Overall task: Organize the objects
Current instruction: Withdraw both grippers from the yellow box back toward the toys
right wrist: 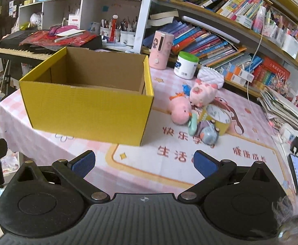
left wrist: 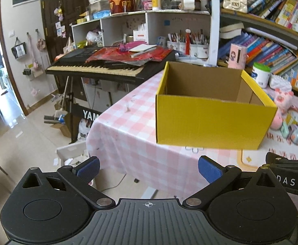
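Note:
An open yellow cardboard box (left wrist: 212, 120) stands empty on the pink checked table; it also shows in the right wrist view (right wrist: 87, 110). To its right lies a pile of small toys: a pink round plush (right wrist: 179, 111), a pink pig plush (right wrist: 203, 91), a tape roll (right wrist: 220, 118) and a blue-grey toy (right wrist: 209, 134). My left gripper (left wrist: 149, 169) is open and empty, in front of the box near the table's left front corner. My right gripper (right wrist: 144, 163) is open and empty, in front of the box's right corner and the toys.
A pink canister (right wrist: 161, 49), a white tub with a green lid (right wrist: 186, 65) and a white quilted pouch (right wrist: 211, 75) stand behind the toys. Bookshelves (right wrist: 230, 30) run along the back. A phone (right wrist: 297, 173) lies at the right. A keyboard piano (left wrist: 108, 65) stands left of the table.

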The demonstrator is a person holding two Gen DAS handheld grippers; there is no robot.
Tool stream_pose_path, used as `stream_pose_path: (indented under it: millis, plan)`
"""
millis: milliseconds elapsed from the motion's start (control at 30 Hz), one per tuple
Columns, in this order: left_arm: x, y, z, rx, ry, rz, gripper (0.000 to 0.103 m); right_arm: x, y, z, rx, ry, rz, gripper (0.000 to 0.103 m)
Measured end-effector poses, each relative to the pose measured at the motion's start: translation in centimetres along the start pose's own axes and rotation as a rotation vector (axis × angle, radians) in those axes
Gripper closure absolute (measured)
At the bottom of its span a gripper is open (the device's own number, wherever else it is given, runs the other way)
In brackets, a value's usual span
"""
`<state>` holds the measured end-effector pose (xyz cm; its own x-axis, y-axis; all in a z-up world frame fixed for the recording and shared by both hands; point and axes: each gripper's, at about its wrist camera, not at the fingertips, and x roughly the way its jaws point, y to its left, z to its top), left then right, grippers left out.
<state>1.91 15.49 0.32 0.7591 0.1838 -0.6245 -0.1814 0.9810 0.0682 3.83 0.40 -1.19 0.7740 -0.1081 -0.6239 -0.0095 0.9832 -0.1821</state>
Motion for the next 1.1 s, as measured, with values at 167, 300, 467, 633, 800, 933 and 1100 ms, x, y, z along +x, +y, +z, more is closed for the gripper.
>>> stream_pose_path:
  millis: [167, 300, 467, 633, 800, 933, 1100]
  plan:
    - [-0.8, -0.3, -1.1, 0.050, 0.007, -0.009, 0.000, -1.1, 0.1, -1.6, 0.010, 0.016, -0.009, 0.000]
    - [-1.4, -0.9, -1.9, 0.091, 0.007, -0.002, 0.000, -1.7, -0.3, -2.6, 0.021, 0.031, -0.017, 0.000]
    - [-1.7, -2.3, -2.8, 0.152, 0.014, 0.014, 0.000, -2.4, -1.1, -3.8, 0.033, 0.052, -0.033, 0.000]
    - [-2.1, -3.7, -3.2, 0.182, 0.015, -0.023, 0.000, -2.9, -2.1, -4.8, 0.034, 0.059, -0.050, 0.000]
    - [-2.2, -5.5, -3.2, 0.208, 0.016, -0.073, 0.000, -3.2, -4.0, -5.6, 0.067, 0.076, -0.092, 0.000]
    - [-2.3, -7.4, -3.1, 0.246, 0.002, -0.111, 0.000, -3.3, -5.8, -6.0, 0.104, 0.082, -0.130, 0.000]
    - [-2.3, -9.8, -2.9, 0.287, -0.011, -0.153, 0.000, -3.2, -8.1, -6.4, 0.151, 0.085, -0.172, 0.000]
